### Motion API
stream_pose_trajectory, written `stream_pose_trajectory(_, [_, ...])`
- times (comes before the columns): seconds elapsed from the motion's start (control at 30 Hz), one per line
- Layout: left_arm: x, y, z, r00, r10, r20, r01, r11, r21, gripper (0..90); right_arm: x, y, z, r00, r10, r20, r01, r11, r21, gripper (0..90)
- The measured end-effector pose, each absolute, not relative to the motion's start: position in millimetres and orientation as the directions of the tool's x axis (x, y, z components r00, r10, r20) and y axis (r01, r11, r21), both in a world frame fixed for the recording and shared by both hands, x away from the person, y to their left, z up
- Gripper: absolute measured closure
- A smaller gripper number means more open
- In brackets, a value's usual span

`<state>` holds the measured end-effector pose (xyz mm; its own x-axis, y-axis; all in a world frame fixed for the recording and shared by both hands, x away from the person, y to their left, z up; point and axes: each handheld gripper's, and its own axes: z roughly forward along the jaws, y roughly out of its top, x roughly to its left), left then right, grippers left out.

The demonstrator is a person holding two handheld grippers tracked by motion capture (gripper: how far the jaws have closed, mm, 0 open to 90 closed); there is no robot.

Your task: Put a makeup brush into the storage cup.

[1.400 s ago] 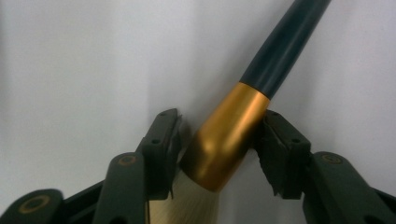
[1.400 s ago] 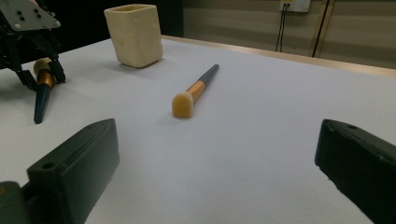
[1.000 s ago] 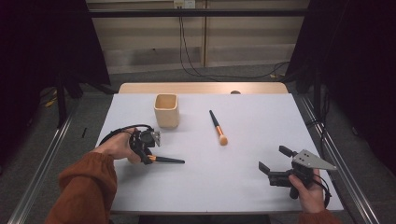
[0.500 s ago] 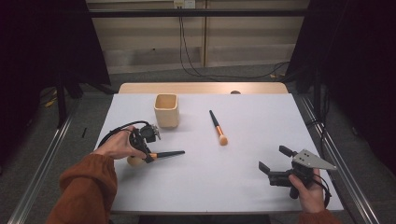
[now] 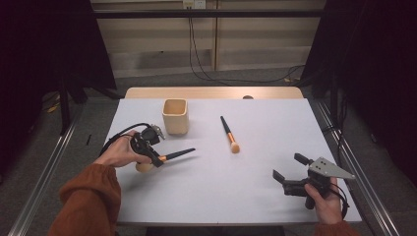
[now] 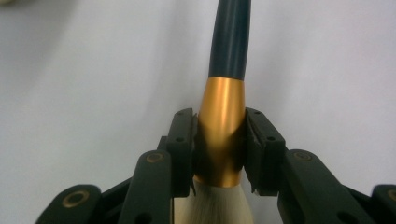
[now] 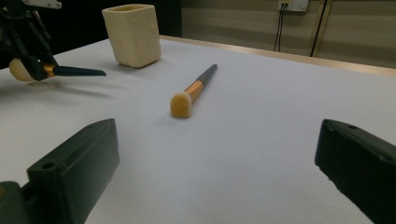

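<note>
While the right tongs gape empty, the left tongs clamp the brush ferrule.

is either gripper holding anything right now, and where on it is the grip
The left gripper holds a makeup brush by its gold ferrule, just above the bristles. The right gripper is open and holds nothing.

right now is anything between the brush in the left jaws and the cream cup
Nothing visible. The left gripper holds the black-handled brush with the gold ferrule just in front of the cream square cup, with bare white table between them.
</note>
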<state>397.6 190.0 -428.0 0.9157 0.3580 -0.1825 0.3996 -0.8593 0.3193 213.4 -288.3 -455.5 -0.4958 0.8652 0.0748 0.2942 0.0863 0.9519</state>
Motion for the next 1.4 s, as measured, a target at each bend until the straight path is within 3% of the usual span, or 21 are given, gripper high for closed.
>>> stream_pose_trajectory(0.43, [381, 207, -420, 0.854, 0.43, -0.292, 0.518, -0.658, 0.547, 66.5, 213, -289, -455, -0.493, 0.867, 0.077, 0.293, 0.082, 0.953, 0.0])
stream_pose_trajectory(0.7, [366, 208, -423, 0.842, 0.463, -0.276, 0.525, -0.588, 0.616, 66.4, 214, -288, -455, -0.495, 0.866, 0.076, 0.289, 0.082, 0.954, 0.0])
stream_pose_trajectory(0.83, [360, 208, -426, 0.826, 0.471, -0.309, 0.543, -0.523, 0.657, 66.4, 214, -288, -455, -0.49, 0.868, 0.082, 0.291, 0.074, 0.954, 0.0])
stream_pose_trajectory(1.4, [325, 211, -424, 0.802, 0.524, -0.287, 0.509, -0.346, 0.789, 66.5, 213, -289, -455, -0.483, 0.871, 0.089, 0.286, 0.061, 0.956, 0.0])
